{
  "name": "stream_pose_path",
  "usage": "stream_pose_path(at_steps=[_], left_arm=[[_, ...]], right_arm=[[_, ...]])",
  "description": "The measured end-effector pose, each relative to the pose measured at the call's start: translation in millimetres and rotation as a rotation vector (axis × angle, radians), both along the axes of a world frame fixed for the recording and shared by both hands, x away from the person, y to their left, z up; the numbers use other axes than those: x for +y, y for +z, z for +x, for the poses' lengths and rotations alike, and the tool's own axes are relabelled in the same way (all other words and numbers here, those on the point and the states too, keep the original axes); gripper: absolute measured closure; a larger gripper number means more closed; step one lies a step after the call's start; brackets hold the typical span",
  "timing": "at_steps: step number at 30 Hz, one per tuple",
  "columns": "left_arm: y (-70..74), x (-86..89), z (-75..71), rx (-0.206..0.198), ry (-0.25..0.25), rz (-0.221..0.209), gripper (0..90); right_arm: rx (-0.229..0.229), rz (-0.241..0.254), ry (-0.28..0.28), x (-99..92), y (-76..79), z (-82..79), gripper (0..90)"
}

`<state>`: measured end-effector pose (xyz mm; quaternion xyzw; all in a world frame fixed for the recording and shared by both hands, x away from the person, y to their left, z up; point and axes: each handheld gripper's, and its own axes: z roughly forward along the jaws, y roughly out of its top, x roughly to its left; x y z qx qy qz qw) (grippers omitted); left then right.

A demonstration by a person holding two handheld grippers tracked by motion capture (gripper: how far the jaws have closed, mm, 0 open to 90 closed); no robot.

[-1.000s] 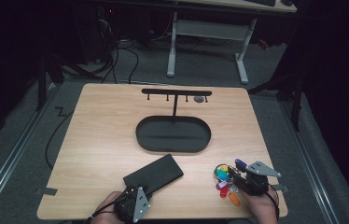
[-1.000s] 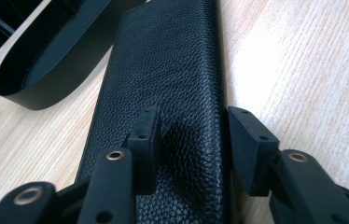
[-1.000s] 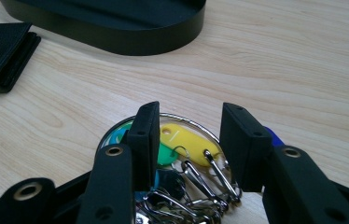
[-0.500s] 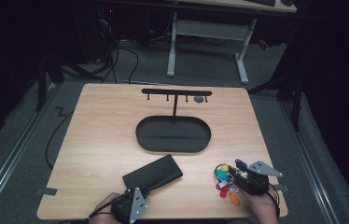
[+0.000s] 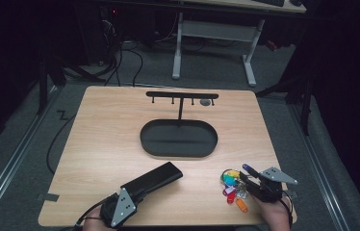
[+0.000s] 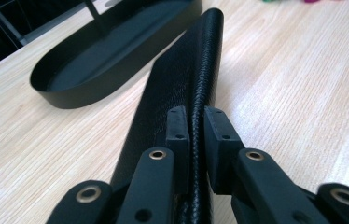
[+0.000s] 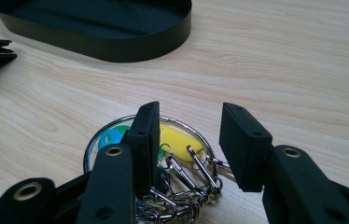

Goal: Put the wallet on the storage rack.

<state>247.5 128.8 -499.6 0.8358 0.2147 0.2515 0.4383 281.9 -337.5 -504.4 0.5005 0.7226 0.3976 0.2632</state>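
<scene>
The left gripper [image 5: 135, 191] is sitting at the near left edge of the table [image 5: 101, 134], and its jaws, which have just been closing, are now clamping the stitched edge of a black leather case [image 6: 182, 79]; in the left gripper view the two pads are pressing on that edge from either side, and the case is stretching away from them toward the black oval tray [image 5: 178, 138]; in the high view the case [image 5: 155, 178] is lying slantwise, its far end near the tray but apart from it; the right gripper [image 5: 243, 179] is resting at the near right corner over a bunch of keys [image 5: 231, 185] with coloured tags; in the right gripper view its jaws are standing apart, the metal key ring [image 7: 186, 135] and a yellow tag [image 7: 177, 142] lying between them on the wood, and I cannot tell whether the left pad is touching the ring; behind the tray a black rack [image 5: 182, 95] with small hooks is standing upright.
</scene>
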Motion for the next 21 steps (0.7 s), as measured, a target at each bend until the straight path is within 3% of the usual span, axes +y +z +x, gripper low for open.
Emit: stream_pose_path(at_steps=[7, 13, 18, 21], left_arm=[[12.9, 24.2, 1.3, 0.03, 0.05, -0.13, 82.2], [17.5, 43.1, 5.8, 0.044, 0.099, -0.184, 82.4], [16.9, 56.6, 12.6, 0.081, 0.127, -0.239, 82.4], [16.8, 60.3, 14.9, 0.087, 0.135, -0.252, 82.1]], right_arm=[[0.003, 0.001, 0.008, 2.9, -0.3, 2.2, 59.1], [0.002, -0.001, 0.015, 4.8, -0.2, 3.7, 59.1], [0.002, -0.004, 0.017, 4.8, -0.4, 3.9, 59.1], [0.006, -0.002, 0.015, 4.9, -0.6, 3.5, 59.1]])
